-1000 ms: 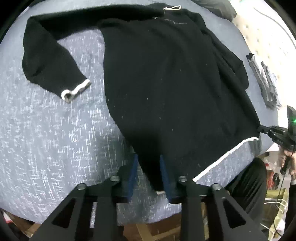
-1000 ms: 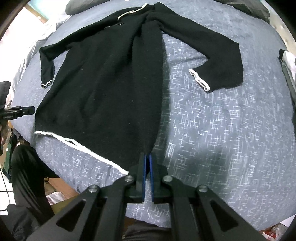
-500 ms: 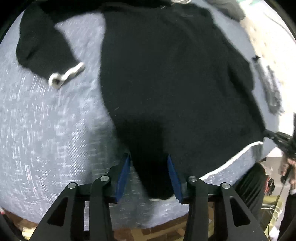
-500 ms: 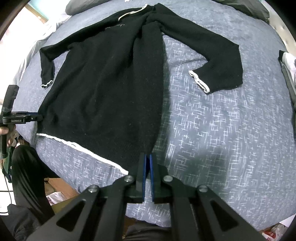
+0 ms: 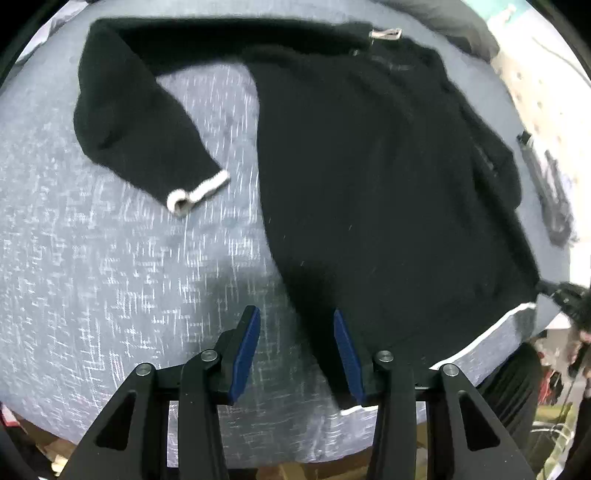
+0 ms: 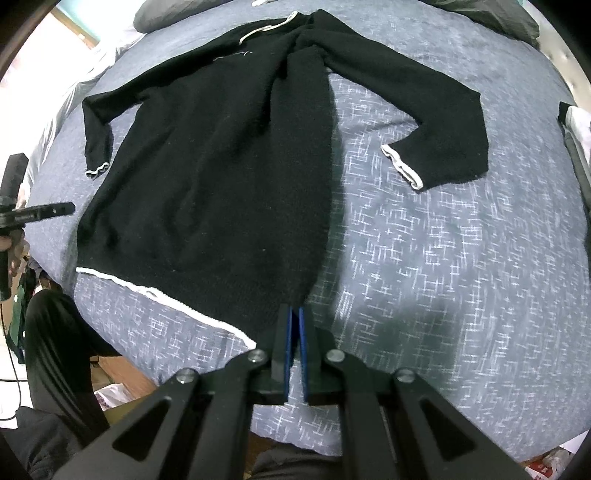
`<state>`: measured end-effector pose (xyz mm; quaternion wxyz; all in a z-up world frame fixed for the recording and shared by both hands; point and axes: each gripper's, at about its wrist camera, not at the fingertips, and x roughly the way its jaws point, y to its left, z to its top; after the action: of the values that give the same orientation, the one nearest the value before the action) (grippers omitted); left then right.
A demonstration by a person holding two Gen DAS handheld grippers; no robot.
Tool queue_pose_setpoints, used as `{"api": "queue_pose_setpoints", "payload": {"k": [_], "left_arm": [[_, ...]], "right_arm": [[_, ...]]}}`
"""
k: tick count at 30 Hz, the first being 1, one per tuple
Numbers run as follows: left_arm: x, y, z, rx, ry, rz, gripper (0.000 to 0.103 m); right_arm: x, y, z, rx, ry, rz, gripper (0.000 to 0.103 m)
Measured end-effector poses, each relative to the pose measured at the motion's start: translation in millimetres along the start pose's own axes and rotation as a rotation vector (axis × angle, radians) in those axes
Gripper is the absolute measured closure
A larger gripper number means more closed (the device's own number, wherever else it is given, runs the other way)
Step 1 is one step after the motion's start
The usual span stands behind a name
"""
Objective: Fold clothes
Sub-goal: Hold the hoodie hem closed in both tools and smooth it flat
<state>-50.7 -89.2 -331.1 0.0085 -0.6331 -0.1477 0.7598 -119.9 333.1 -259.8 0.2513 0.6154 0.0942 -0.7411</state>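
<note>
The black sweater is lying spread flat on the bed, its white-trimmed hem running along the near edge and its white-edged collar pointing toward the far edge. One sleeve is bending out across the blue-grey patterned cover on the right side, its white cuff resting on the cover well apart from the body of the garment. The other sleeve is hanging toward the left edge of the bed.

The right gripper is sitting at the near edge with its blue pads pressed together on the hem corner of the sweater. The left gripper is hovering over the opposite hem corner at the near edge, its jaws standing partly apart; the corner of black fabric is lying between the blue pads, touching or just beside the right one, with bare cover showing beside the left one, so nothing is being squeezed there.

A grey folded garment is lying near the bed's right edge in the left wrist view. A person's dark-clothed leg is standing against the near edge.
</note>
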Motion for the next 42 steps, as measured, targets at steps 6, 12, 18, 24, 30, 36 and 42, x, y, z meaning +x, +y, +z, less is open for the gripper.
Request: {"api": "queue_pose_setpoints", "payload": {"k": [6, 12, 18, 24, 30, 36, 42], "left_arm": [[17, -12, -6, 0.011, 0.036, -0.028, 0.058], [30, -29, -8, 0.034, 0.053, -0.03, 0.058], [32, -35, -5, 0.037, 0.035, -0.03, 0.072], [17, -28, -2, 0.031, 0.006, -0.029, 0.098], [-10, -16, -5, 0.038, -0.032, -0.019, 0.099], [-43, -16, -10, 0.03, -0.099, -0.007, 0.1], [-45, 16, -20, 0.022, -0.075, 0.007, 0.1]], "right_arm": [[0, 2, 0, -0.005, 0.001, -0.003, 0.099], [1, 2, 0, -0.003, 0.005, -0.005, 0.099], [1, 4, 0, -0.007, 0.006, -0.004, 0.099], [0, 3, 0, -0.003, 0.004, -0.003, 0.099], [-2, 5, 0, -0.006, -0.002, 0.005, 0.099], [-6, 15, 0, -0.036, 0.004, 0.028, 0.099], [3, 34, -2, -0.082, 0.029, 0.042, 0.098]]}}
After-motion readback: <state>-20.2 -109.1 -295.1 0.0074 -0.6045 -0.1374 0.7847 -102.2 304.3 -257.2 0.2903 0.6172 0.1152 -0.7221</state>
